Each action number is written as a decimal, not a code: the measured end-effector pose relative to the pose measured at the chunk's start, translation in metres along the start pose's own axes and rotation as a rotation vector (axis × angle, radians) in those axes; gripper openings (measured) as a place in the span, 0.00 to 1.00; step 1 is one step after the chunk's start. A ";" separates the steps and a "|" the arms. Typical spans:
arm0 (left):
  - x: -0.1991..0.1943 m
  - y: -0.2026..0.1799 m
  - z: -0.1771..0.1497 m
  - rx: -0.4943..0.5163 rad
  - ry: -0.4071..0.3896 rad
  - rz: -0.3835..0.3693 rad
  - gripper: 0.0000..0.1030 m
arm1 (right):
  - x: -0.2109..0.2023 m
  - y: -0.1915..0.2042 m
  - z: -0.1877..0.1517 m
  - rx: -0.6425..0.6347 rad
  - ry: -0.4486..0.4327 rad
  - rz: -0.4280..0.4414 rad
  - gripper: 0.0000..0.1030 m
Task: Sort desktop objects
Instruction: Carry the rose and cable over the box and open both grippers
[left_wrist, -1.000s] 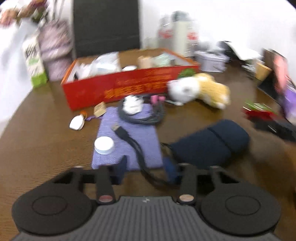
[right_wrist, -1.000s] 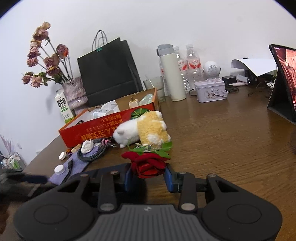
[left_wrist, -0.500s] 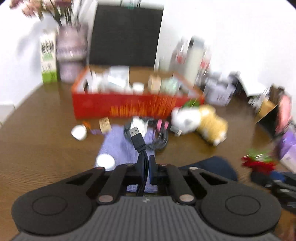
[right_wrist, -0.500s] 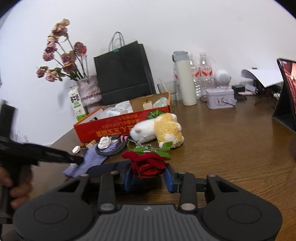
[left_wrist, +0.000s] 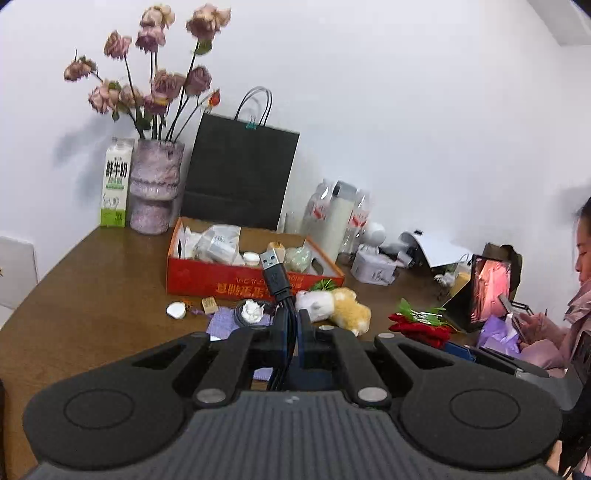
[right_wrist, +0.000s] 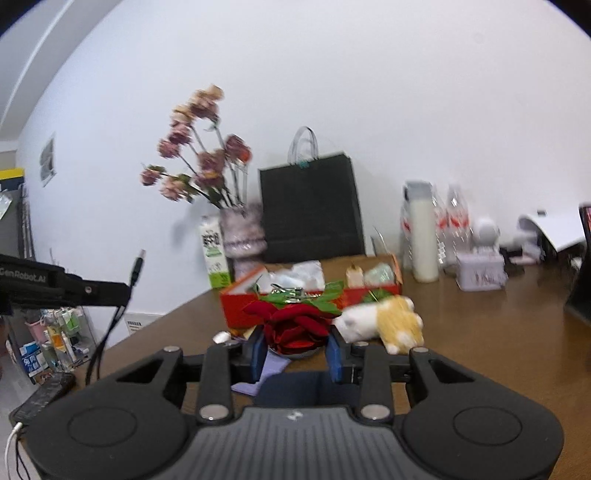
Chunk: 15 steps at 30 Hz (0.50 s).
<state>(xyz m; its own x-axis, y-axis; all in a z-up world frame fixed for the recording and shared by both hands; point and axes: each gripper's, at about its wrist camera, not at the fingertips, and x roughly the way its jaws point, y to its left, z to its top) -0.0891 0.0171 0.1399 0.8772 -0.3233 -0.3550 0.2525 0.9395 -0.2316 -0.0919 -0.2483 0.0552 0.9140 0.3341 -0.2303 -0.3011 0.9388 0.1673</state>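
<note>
My left gripper (left_wrist: 293, 325) is shut on a black USB cable (left_wrist: 276, 280), plug end pointing up, held above the table; the cable (right_wrist: 136, 267) also shows in the right wrist view, hanging from the left gripper (right_wrist: 123, 290). My right gripper (right_wrist: 295, 349) is shut on a red artificial rose (right_wrist: 291, 323) with green leaves, lifted above the table; the rose (left_wrist: 417, 325) also shows in the left wrist view. A red open box (left_wrist: 221, 282) holding small items stands behind. A white and yellow plush toy (left_wrist: 332, 304) lies in front of the box.
A purple cloth (left_wrist: 221, 321), a white lump (left_wrist: 252, 312), a white oval object (left_wrist: 176, 310) and a dark blue pouch (right_wrist: 306, 387) lie on the wooden table. A vase of dried flowers (left_wrist: 157, 192), milk carton (left_wrist: 116, 184), black bag (left_wrist: 240, 173), bottles and a tablet (left_wrist: 487, 288) stand around. A person (left_wrist: 569, 314) sits at right.
My left gripper closed on the USB cable and lifted it off the purple cloth. My right gripper rose and swung left with the rose in it.
</note>
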 end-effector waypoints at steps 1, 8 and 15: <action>-0.003 0.001 0.002 -0.002 -0.010 -0.001 0.05 | -0.004 0.005 0.003 -0.010 -0.007 0.006 0.31; 0.016 0.018 0.063 0.019 -0.102 -0.027 0.05 | 0.002 0.019 0.042 -0.056 -0.031 0.034 0.31; 0.108 0.048 0.173 0.072 -0.087 -0.032 0.05 | 0.081 0.000 0.129 -0.107 -0.050 0.023 0.31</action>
<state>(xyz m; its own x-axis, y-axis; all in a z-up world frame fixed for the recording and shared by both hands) 0.0884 0.0472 0.2469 0.8997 -0.3450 -0.2673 0.3069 0.9356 -0.1746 0.0174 -0.2321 0.1598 0.9182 0.3532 -0.1794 -0.3465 0.9356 0.0684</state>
